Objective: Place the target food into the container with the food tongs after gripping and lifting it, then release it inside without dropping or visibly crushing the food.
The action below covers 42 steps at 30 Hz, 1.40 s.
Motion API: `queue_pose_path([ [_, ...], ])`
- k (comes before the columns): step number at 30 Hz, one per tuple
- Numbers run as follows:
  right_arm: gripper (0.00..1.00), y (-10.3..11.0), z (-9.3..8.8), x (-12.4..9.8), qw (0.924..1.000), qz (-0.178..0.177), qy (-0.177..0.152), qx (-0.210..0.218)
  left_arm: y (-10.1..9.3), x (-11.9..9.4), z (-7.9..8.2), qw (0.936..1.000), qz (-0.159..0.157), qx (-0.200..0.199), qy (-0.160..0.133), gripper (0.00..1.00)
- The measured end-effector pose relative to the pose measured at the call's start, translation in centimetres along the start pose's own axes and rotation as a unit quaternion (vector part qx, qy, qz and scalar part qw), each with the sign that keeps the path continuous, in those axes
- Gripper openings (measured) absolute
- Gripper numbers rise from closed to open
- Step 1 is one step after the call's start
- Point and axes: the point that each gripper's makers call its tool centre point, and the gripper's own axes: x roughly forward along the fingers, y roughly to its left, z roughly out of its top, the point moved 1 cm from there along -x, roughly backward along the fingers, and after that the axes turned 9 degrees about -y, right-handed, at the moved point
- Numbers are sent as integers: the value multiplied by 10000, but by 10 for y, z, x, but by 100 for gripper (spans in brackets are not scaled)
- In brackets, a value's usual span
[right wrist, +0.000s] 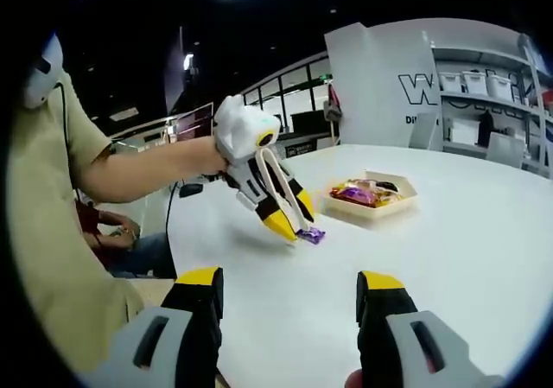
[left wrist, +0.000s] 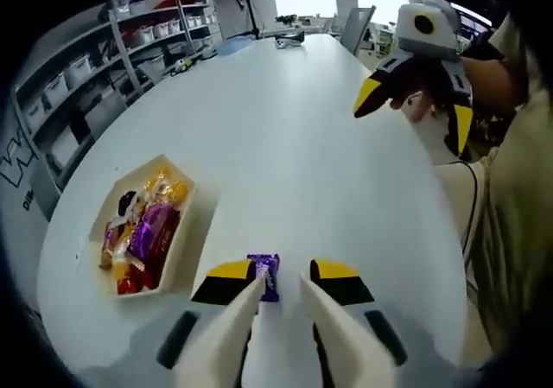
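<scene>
Left gripper view: white food tongs (left wrist: 278, 314) rising from the bottom between the yellow-tipped jaws of the left gripper (left wrist: 282, 276), arms converging forward but tips still spread, a visible gap between them. Purple-wrapped candy (left wrist: 264, 275) lying on the white table (left wrist: 285, 137) at the tip of the tongs' left arm, touching or just beside it; contact not resolvable, and not pinched between both arms. Shallow cream container (left wrist: 185, 232) to the left of the tongs, near but apart from the candy, already holding wrapped sweets (left wrist: 145, 232) in purple, gold and red. Right gripper (left wrist: 413, 98) at upper right, held off the table in a person's hand, jaws apart and holding nothing. Grey shelving (left wrist: 121, 60) with bins along the far left. Right gripper view: own yellow-tipped jaws (right wrist: 294, 297) wide apart at the bottom, nothing between them. Left gripper (right wrist: 289, 219) seen from the front, angled down toward the table (right wrist: 484, 232), tongs (right wrist: 285, 185) projecting between its jaws, the candy (right wrist: 311, 234) on the tabletop right at the tong tips. Container (right wrist: 380, 208) beyond and to the right of the candy, sweets (right wrist: 361, 193) inside. Person's forearm (right wrist: 147, 170) and beige sleeve at left.
</scene>
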Motion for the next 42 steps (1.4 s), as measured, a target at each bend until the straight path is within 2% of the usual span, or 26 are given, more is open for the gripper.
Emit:
queue_pose_path([
  [6, 60, 0, -1, 0, 10000, 2, 12, 2, 0, -5, 1, 9999, 78, -58, -114, 24],
  [12, 60, 0, -1, 0, 10000, 1, 6, 8, 5, -7, 4, 9996, 181, 46, -193, 24],
  [21, 60, 0, -2, 0, 10000, -3, 6, 16, 12, 1, -3, 9995, 243, -76, -160, 24],
  [28, 60, -1, -2, -1, 10000, -12, 3, 17, 6, 3, -5, 9996, 225, -122, -87, 24],
  [38, 60, -1, 0, 0, 10000, -3, -9, 3, 0, 5, -3, 9992, 233, -284, -155, 24],
  [42, 60, -2, 1, 0, 10000, -7, -15, 3, 0, 4, 0, 9982, 329, -441, -219, 24],
])
